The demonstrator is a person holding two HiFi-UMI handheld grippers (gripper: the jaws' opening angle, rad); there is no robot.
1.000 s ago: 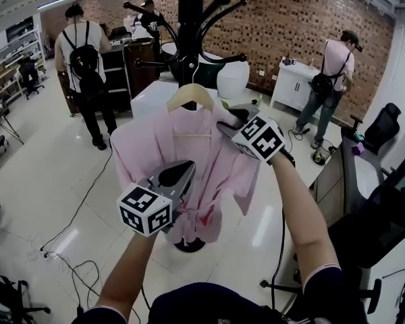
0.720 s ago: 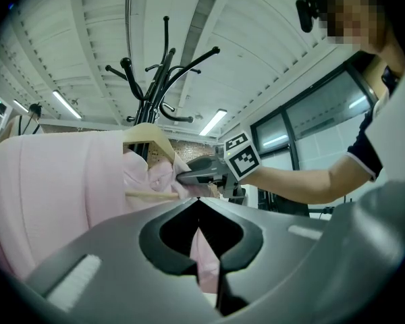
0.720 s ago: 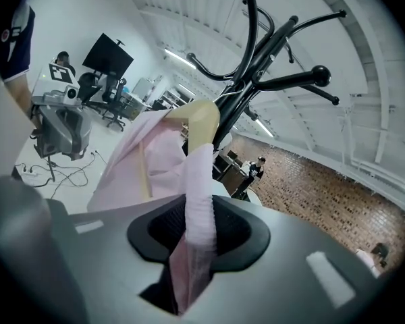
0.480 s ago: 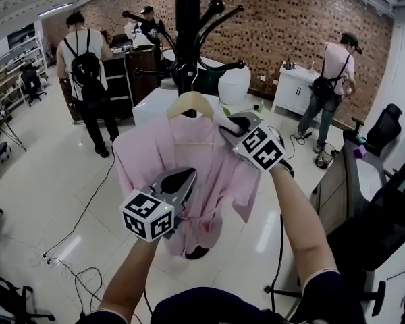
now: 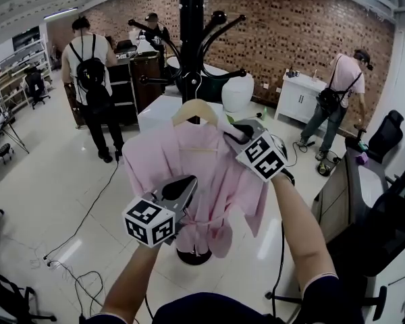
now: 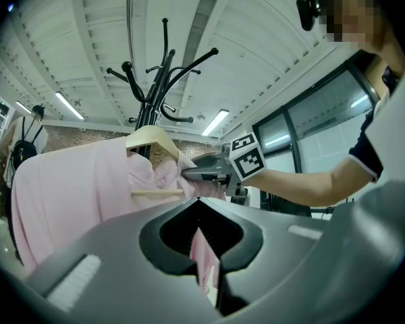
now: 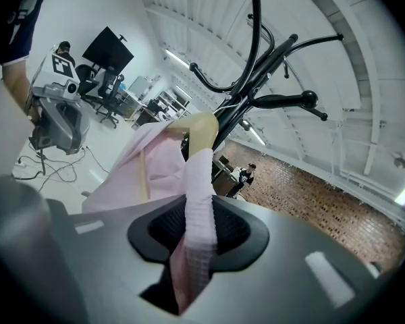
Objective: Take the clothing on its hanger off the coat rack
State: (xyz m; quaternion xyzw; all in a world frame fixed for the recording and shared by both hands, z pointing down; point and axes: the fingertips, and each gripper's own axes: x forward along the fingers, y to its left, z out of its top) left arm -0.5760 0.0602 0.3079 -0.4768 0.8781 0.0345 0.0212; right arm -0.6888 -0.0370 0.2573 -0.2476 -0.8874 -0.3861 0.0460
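A pink garment (image 5: 189, 160) hangs on a wooden hanger (image 5: 196, 109) whose hook is at the black coat rack (image 5: 192, 39). My right gripper (image 5: 228, 128) has just been closing and is shut on the garment's shoulder over the hanger's arm; in the right gripper view the pink cloth (image 7: 197, 208) runs between its jaws below the hanger (image 7: 201, 130). Lower down, my left gripper (image 5: 187, 183) is shut on the garment's front, with pink cloth (image 6: 204, 252) pinched between its jaws. The left gripper view also shows the right gripper (image 6: 201, 175) at the hanger (image 6: 148, 138).
A person with a backpack (image 5: 91, 69) stands at the back left and another person (image 5: 337, 90) by a white cabinet (image 5: 298, 98) at the back right. Cables (image 5: 88, 211) trail over the floor on the left. A desk and a black chair (image 5: 386, 130) are on the right.
The right gripper's jaws have closed on the garment's shoulder at the hanger. Both grippers stay about where they were; the garment still hangs at the rack.
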